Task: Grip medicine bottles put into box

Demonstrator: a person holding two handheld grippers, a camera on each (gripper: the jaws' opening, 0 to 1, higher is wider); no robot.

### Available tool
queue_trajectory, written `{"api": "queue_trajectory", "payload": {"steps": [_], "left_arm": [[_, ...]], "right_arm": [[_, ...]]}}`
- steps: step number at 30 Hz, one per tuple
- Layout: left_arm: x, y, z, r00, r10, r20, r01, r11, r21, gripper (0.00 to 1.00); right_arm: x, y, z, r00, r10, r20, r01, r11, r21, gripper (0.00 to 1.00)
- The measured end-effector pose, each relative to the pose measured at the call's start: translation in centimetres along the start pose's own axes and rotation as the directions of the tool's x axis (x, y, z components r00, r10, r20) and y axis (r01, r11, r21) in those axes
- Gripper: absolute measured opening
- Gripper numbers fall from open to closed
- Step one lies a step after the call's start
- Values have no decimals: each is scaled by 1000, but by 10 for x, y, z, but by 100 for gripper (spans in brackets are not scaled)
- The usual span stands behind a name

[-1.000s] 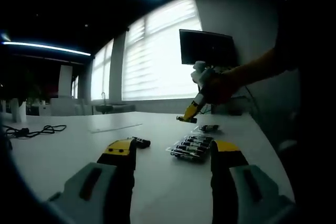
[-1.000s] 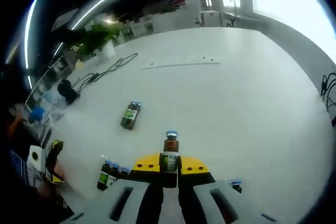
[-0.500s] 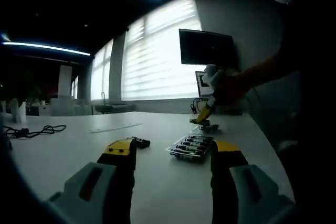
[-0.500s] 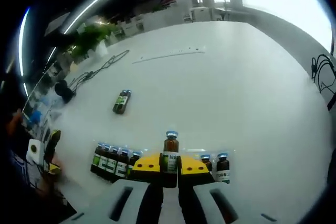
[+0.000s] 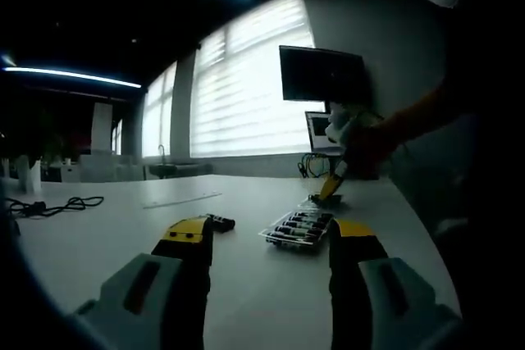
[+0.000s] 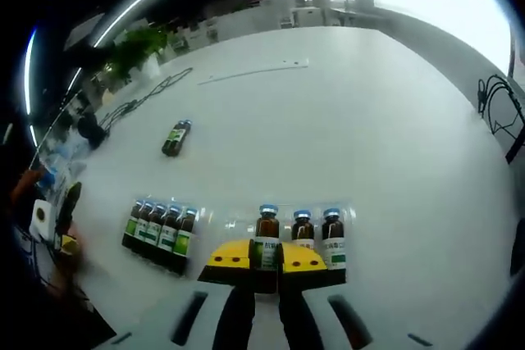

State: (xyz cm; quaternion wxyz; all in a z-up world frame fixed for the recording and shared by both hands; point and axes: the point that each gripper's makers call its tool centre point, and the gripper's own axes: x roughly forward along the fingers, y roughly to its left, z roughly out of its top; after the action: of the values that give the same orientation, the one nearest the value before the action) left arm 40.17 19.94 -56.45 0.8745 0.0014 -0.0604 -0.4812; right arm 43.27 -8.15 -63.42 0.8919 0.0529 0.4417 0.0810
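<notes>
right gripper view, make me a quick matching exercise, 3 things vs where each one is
Things:
1. gripped bottle
2. loose bottle
3. green-label bottles

Places:
A. lying alone on the white table
B. row of four in the clear tray
C. upright between the right gripper jaws, beside two white-label bottles

Pairs: 1-C, 2-A, 3-B

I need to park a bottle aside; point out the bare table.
Bare white table stretches beyond the tray, bordered by the loose bottle and the cable at one side. Crowded: the tray's bottle rows around the right gripper, shut on a bottle.
</notes>
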Motion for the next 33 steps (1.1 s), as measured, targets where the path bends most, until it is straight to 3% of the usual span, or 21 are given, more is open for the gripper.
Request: {"api": "queue_trajectory", "payload": {"steps": [13, 19, 24, 33], "left_arm": [[1, 1, -2, 1000, 9, -9, -9, 1000, 8, 50], [1, 1, -2, 1000, 8, -13, -7, 1000, 12, 50], [1, 0, -2, 1000, 7, -12, -7, 1000, 13, 50], [1, 0, -2, 1000, 10, -11, -10, 1000, 13, 50]], "right_arm": [[1, 0, -3, 1000, 12, 4, -11, 999, -48, 7], [-7, 2, 11, 998, 30, 49, -30, 1000, -9, 6], [-7, 3, 14, 999, 3, 40, 0, 997, -72, 0], [-3, 4, 8, 1000, -14, 20, 17, 988, -150, 0]]}}
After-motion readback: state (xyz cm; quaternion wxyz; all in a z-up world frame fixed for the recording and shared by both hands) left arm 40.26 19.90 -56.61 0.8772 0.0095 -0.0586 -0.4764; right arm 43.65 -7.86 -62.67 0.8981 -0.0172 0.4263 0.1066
